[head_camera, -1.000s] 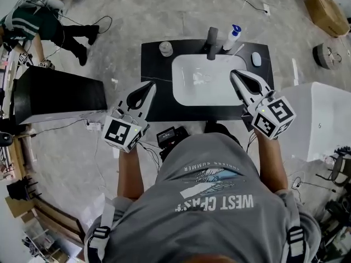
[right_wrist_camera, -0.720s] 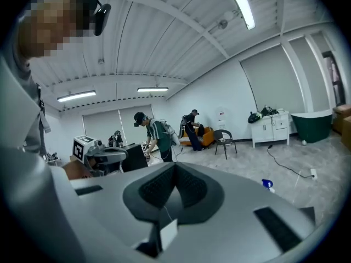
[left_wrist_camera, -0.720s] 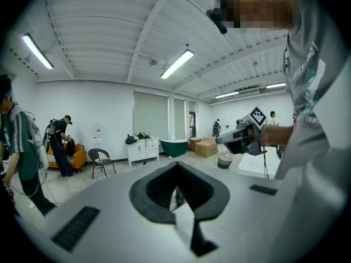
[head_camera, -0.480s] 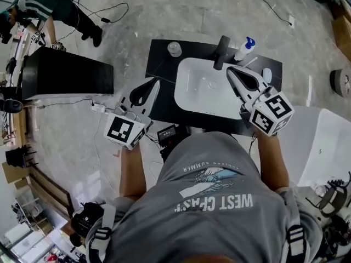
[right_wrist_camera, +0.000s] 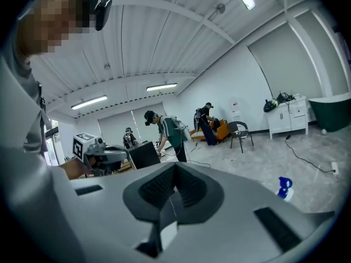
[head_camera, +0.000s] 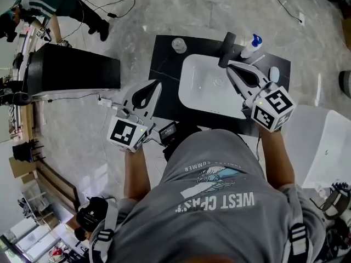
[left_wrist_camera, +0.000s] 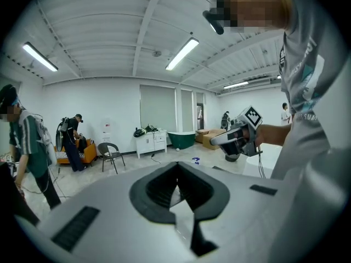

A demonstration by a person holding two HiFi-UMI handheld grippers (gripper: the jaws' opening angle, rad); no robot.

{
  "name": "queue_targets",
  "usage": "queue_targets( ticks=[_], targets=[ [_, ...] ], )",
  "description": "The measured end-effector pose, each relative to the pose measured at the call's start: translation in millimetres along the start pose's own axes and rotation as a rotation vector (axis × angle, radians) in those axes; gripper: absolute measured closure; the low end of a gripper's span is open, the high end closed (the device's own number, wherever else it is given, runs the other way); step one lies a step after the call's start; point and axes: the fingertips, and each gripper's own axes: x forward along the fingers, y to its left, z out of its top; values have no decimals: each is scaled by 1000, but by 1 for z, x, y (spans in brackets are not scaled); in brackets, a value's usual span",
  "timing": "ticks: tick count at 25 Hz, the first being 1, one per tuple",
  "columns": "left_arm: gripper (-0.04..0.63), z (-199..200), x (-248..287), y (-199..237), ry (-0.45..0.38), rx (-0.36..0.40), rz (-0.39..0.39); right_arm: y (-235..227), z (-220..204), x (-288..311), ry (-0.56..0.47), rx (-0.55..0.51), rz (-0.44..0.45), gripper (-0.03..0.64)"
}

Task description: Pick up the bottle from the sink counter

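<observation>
At the far right corner of the glossy black counter (head_camera: 164,59), a white plastic spray bottle (head_camera: 251,45) with a blue trigger head stands just right of the dark, angular faucet (head_camera: 226,41). A smooth white basin (head_camera: 200,78) with rounded corners is sunk into the slab, and a clear round glass (head_camera: 178,44) sits far left. The right hand-held gripper (head_camera: 230,65) hangs over the basin's right side, jaws together and empty. The left hand-held gripper (head_camera: 157,83), likewise closed on nothing, is at the counter's left edge.

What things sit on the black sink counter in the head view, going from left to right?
clear glass → dark faucet → bottle with blue top → small white oval thing
</observation>
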Motion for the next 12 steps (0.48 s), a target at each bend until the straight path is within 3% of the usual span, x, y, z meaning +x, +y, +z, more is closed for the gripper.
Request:
queue_targets(
  ticks=[8, 12],
  targets=[
    [591, 22, 30, 31, -106, 11, -100, 5, 21, -2, -13, -20, -110, 615],
    [591, 13, 47, 47, -96, -15, -140, -5, 25, 6, 7, -3, -156, 615]
  ],
)
